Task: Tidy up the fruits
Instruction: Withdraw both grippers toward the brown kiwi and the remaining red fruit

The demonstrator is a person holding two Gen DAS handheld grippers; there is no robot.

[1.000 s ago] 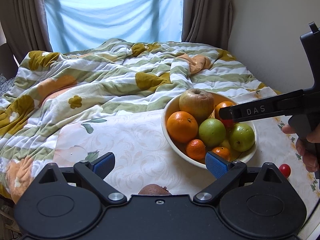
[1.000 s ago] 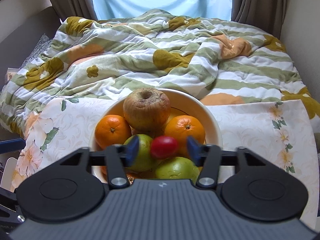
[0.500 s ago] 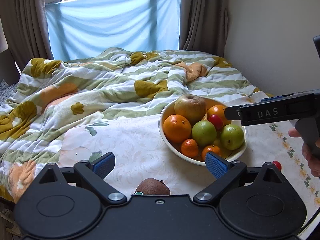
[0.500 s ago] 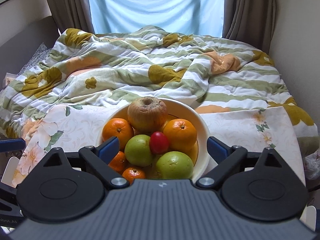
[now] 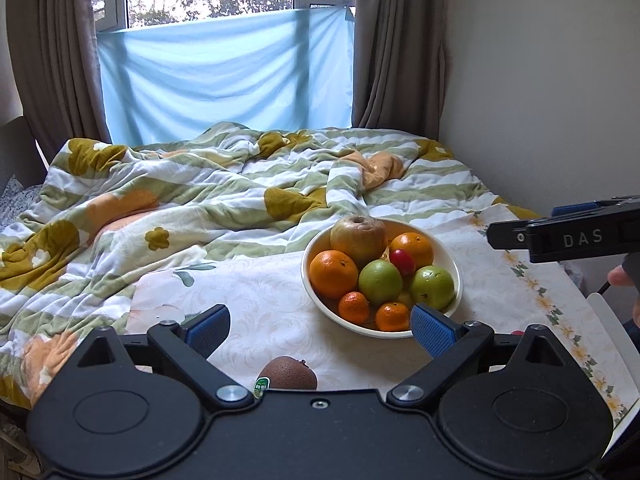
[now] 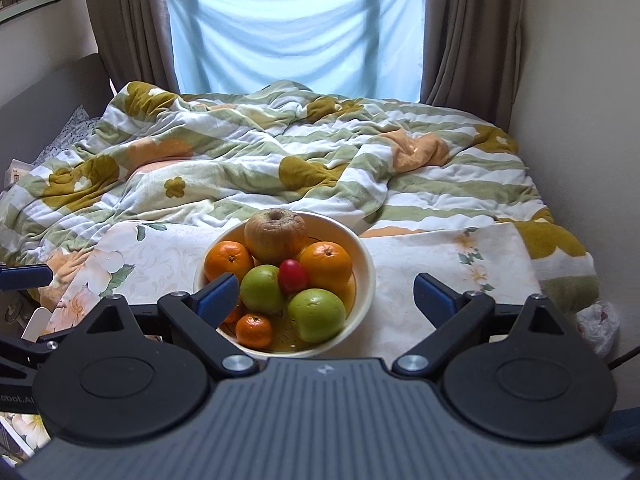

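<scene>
A cream bowl (image 5: 459,280) (image 6: 369,276) stands on the flowered tablecloth. It holds a brown apple (image 5: 359,236), two oranges, two green apples, small mandarins and a small red fruit (image 5: 402,261) (image 6: 293,276) lying on top. My right gripper (image 6: 326,298) is open, drawn back in front of the bowl with nothing between its pads; in the left wrist view it juts in from the right (image 5: 560,236). My left gripper (image 5: 320,330) is open and empty, left of the bowl. A brown kiwi (image 5: 288,374) lies on the cloth just under it.
A rumpled striped quilt (image 5: 200,200) covers the bed behind the table. A wall runs along the right. A sliver of another red fruit (image 5: 518,333) shows behind my left gripper's right finger. A white plastic bag (image 6: 598,320) lies off the table's right edge.
My right gripper opened and let go of the small red fruit, which now rests in the bowl. Both grippers pulled back and up, away from the bowl.
</scene>
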